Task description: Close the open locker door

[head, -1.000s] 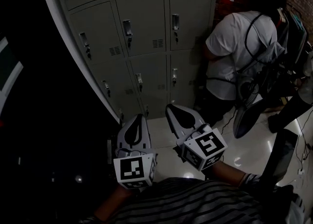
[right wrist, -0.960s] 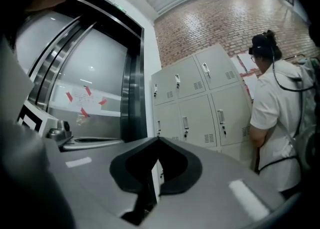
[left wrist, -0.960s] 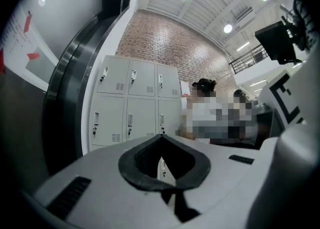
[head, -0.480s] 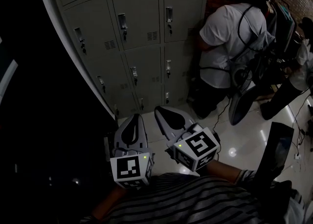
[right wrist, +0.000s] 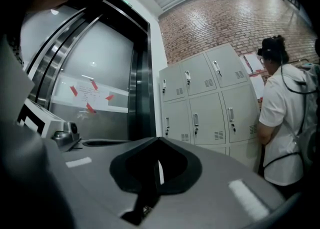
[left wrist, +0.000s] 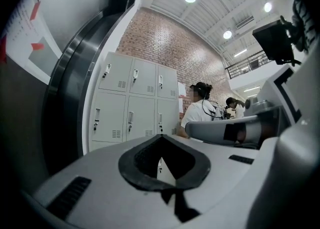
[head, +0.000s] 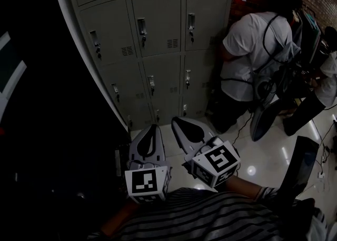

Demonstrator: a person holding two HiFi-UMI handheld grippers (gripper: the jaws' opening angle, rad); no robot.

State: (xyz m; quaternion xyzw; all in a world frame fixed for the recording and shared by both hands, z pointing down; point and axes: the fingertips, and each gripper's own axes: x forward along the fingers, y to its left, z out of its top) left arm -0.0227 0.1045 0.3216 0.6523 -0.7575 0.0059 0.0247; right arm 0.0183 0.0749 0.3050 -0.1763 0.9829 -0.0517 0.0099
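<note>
A bank of grey lockers [head: 158, 34] stands ahead, and every door I can see sits flush with its latch handle in place. No open door shows in any view. My left gripper [head: 154, 127] and right gripper [head: 177, 120] hang side by side low over the floor, well short of the lockers, both shut with nothing between the jaws. The left gripper view looks past its closed jaws [left wrist: 161, 136] at the lockers [left wrist: 135, 105]. The right gripper view shows the same over its closed jaws [right wrist: 159, 139], with the lockers [right wrist: 205, 103] further off.
A person in a white shirt [head: 253, 56] with cables and a backpack stands right against the lockers' right end. A dark curved wall [head: 47, 103] runs along the left. Glossy white floor [head: 253, 161] lies ahead and right, with dark gear [head: 297, 166] at the right.
The head view has swung a little, so the lockers sit slightly lower and further right than half a second ago. Both grippers stay shut and hold about the same place.
</note>
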